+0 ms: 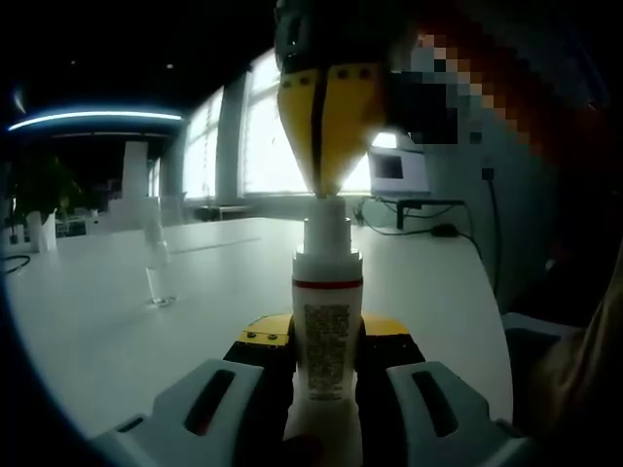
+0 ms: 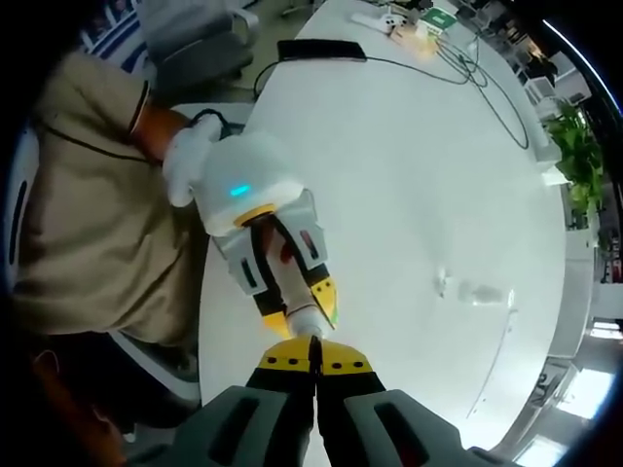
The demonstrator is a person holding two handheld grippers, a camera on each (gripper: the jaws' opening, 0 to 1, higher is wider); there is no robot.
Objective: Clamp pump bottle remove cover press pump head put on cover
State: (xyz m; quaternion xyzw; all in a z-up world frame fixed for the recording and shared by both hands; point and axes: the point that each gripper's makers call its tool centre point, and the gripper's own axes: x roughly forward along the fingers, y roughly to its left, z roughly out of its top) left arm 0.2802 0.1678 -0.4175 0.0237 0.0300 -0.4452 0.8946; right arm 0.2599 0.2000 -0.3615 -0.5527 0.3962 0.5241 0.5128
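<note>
White plastic is filling the middle of my left gripper view: the pump bottle (image 1: 326, 336) is standing upright, and I am clamping its body between the jaws of the left hand-held gripper (image 1: 326, 375). From above, the right hand-held gripper (image 1: 326, 146) is coming down with its yellow jaws pinched together, their tip touching the top of the pump head (image 1: 326, 229). In the right gripper view I am looking down along those shut jaws (image 2: 313, 362) onto the bottle (image 2: 307, 313) and the left one (image 2: 282, 268) gripping it.

Out on the table (image 1: 117, 331), well apart from the bottle, a clear cover (image 1: 156, 263) is standing on its own, so I judge the clamping and the cover removal done. I am now at the pressing step; I cannot tell how far down the head is. Refitting the cover is what is left.
</note>
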